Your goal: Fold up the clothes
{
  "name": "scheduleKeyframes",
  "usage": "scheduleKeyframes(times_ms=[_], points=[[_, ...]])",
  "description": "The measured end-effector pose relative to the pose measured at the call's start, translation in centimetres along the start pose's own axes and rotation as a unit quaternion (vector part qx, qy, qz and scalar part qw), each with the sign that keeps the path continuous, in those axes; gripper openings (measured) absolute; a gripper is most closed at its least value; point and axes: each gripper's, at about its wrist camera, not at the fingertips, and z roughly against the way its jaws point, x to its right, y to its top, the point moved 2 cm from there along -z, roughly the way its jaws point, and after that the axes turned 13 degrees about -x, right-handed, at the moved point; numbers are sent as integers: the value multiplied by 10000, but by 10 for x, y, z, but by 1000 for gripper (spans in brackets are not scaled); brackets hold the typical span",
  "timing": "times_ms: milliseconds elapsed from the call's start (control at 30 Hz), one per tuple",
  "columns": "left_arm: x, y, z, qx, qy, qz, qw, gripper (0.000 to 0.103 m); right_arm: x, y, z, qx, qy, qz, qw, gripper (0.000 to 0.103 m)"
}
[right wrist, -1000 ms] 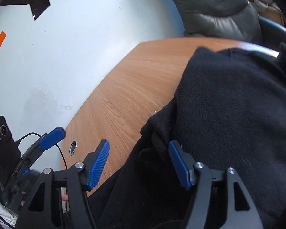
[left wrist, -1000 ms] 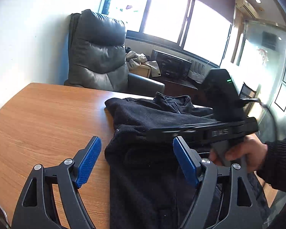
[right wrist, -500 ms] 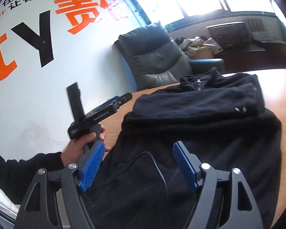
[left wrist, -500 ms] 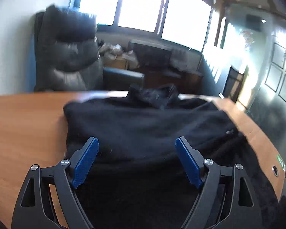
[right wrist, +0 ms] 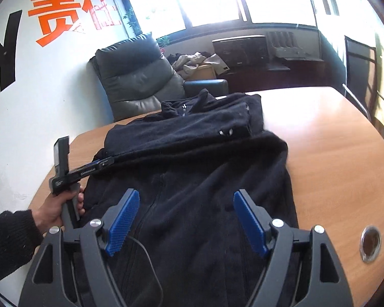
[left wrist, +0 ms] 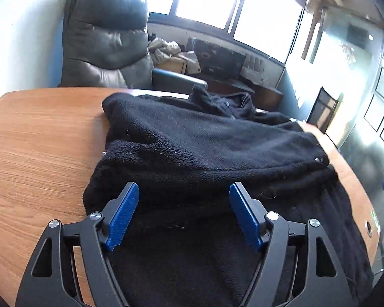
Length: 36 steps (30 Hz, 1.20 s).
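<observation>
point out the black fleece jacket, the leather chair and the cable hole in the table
black fleece jacket (right wrist: 204,179), right wrist view, front by the zipper
leather chair (left wrist: 107,38), left wrist view, backrest
cable hole (right wrist: 370,241), right wrist view, metal rim

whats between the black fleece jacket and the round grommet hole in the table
Only bare wooden table. In the right wrist view, the black fleece jacket ends at its right edge, and plain wood runs from there to the grommet hole.
</observation>
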Motion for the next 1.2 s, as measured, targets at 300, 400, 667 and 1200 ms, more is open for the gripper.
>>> scheduleKeyframes(times_ms=[300,400,667,1200], points=[[17,-2,-33,-498,31,-328,9982,81,7,112,-144,-550,-385,442,9968,81],[-7,-1,-43,-734,-151,190,9970,71,28,105,-156,-607,-501,275,9965,77],[-28,-7,-24,-533,-115,492,9973,51,67,93,-173,-619,-999,-64,9930,36],[29,-44,39,24,-21,-750,9972,82,50,36,-162,-733,-1551,276,9848,79]])
